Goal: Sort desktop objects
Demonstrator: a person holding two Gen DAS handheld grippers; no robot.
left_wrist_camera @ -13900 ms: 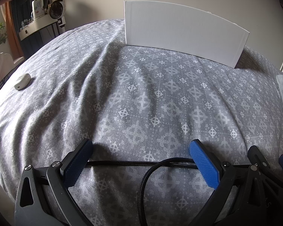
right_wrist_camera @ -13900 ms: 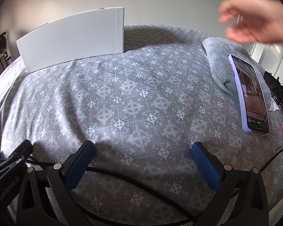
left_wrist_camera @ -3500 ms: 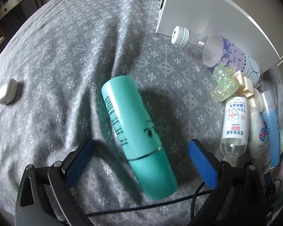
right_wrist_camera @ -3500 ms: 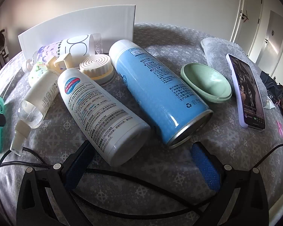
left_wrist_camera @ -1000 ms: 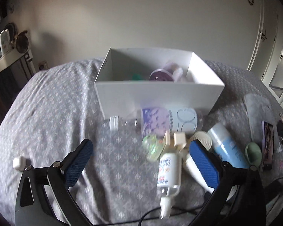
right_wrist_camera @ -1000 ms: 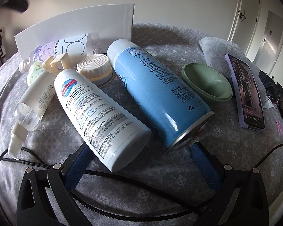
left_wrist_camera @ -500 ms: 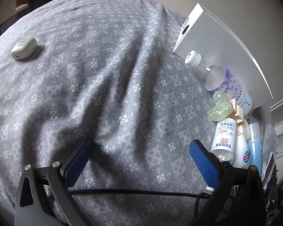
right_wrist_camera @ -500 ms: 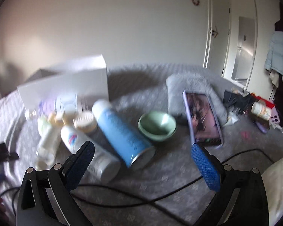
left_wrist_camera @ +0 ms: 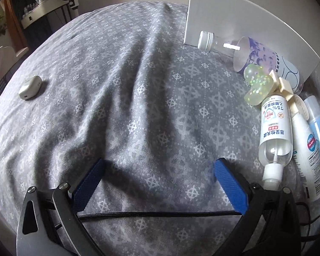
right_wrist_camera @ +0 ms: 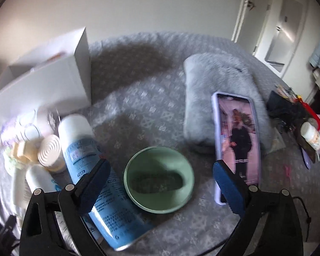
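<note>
Grey bedspread (right_wrist_camera: 151, 111): green bowl (right_wrist_camera: 159, 179) empty; white box (right_wrist_camera: 40, 85) contents hidden.

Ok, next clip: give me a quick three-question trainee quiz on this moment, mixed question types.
1. True or false: the right gripper is shut on the green bowl.
2. What leans on the folded grey towel? A) spray can B) phone C) box
3. Fill in: the small white case lies alone on the grey ____.

Key: 1. False; its jaws are spread, above the bowl. 2. B, the phone. 3. Bedspread.
</note>
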